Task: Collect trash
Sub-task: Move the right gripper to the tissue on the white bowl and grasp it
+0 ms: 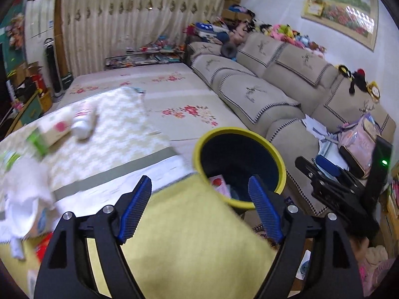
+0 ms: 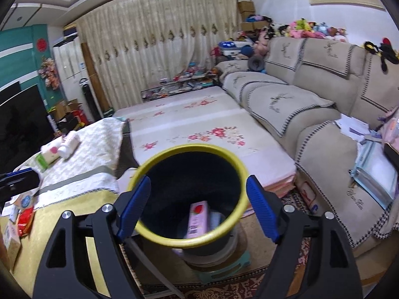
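Observation:
A dark trash bin with a yellow rim (image 1: 271,149) (image 2: 239,164) stands beside the table. A pink carton (image 2: 198,218) lies inside it, also partly visible in the left wrist view (image 1: 219,184). My left gripper (image 1: 200,208) is open and empty above the yellow tablecloth, just left of the bin. My right gripper (image 2: 198,208) is open and empty directly over the bin's mouth; it also shows in the left wrist view (image 1: 331,182). A white bottle (image 1: 83,120) (image 2: 68,144), a green-and-white box (image 1: 47,133) (image 2: 47,157) and crumpled white tissue (image 1: 23,194) lie on the table.
A table with yellow cloth (image 1: 189,236) and white runner (image 1: 119,129) sits left. A floral mattress (image 2: 199,129) lies behind the bin. A beige sofa (image 2: 311,109) with papers (image 2: 374,172) runs along the right. A red packet (image 2: 25,220) lies on the table's near left.

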`<state>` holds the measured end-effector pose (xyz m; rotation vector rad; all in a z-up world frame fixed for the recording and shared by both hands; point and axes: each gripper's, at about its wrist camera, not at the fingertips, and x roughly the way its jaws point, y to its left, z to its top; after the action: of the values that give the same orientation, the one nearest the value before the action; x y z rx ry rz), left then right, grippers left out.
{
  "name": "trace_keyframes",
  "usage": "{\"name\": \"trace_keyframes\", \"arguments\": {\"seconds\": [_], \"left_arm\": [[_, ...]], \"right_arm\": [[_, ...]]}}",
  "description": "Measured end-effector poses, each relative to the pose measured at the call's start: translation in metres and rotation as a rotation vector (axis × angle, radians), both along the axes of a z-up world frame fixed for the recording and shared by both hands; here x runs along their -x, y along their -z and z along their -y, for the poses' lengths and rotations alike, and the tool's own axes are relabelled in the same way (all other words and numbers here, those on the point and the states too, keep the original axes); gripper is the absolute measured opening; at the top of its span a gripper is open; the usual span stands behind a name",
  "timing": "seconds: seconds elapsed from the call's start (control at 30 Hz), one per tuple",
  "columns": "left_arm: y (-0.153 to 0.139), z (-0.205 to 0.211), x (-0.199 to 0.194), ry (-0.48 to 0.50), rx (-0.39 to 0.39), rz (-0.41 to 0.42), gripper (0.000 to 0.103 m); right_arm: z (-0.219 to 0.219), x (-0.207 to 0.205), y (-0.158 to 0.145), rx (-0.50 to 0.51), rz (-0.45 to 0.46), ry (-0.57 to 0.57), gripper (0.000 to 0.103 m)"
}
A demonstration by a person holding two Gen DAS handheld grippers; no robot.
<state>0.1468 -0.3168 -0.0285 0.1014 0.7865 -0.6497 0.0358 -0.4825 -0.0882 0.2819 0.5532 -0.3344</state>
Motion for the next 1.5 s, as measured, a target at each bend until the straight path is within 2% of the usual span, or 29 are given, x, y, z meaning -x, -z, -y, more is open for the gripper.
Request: {"name": "trace_keyframes", "arguments": {"seconds": [0.23,0.43,0.53,0.67,0.77,0.93,1.03,1.17,1.33,1.4,1.5], "left_arm": [[-0.017,-0.101,0.032,-0.120,0.021,0.050,0.081],[-0.023,-0.200,0.052,-0.288,0.032,0.072,0.081],[-0.024,-0.240,0.059,-0.368,0.023,0.091,0.082],[-0.019,-0.275,0.066,-0.424,0.025,0.093,0.082],[-0.013,-0.289,0.068,-0.439,0.030,0.086,0.082],[-0.008,-0.293,0.070,-0.448,0.041,0.075,0.082],[-0.005,-0.297,0.067,-0.454,0.053,0.065,0.082],[-0.003,-0.298,0.066,-0.456,0.054,0.060,0.082],[0.001,-0.296,0.063,-0.455,0.056,0.050,0.083],[0.003,-0.296,0.062,-0.452,0.055,0.048,0.083],[0.005,-0.293,0.059,-0.445,0.056,0.043,0.083]], "right_arm": [[-0.063,-0.038,-0.008,-0.038,-0.001,-0.192,0.075],[-0.136,-0.070,-0.018,-0.060,0.005,-0.372,0.075],[-0.181,-0.088,-0.022,-0.063,-0.006,-0.468,0.075],[-0.235,-0.104,-0.025,-0.041,-0.005,-0.561,0.073],[-0.268,-0.124,-0.026,-0.055,-0.025,-0.630,0.062],[-0.312,-0.149,-0.030,-0.008,-0.042,-0.706,0.055],[-0.336,-0.173,-0.024,0.052,-0.085,-0.733,0.051],[-0.347,-0.193,-0.013,0.082,-0.133,-0.743,0.044],[-0.347,-0.207,0.000,0.040,-0.184,-0.757,0.033],[-0.348,-0.208,0.001,0.043,-0.182,-0.757,0.021],[-0.348,-0.208,0.003,0.039,-0.182,-0.763,0.013]]}}
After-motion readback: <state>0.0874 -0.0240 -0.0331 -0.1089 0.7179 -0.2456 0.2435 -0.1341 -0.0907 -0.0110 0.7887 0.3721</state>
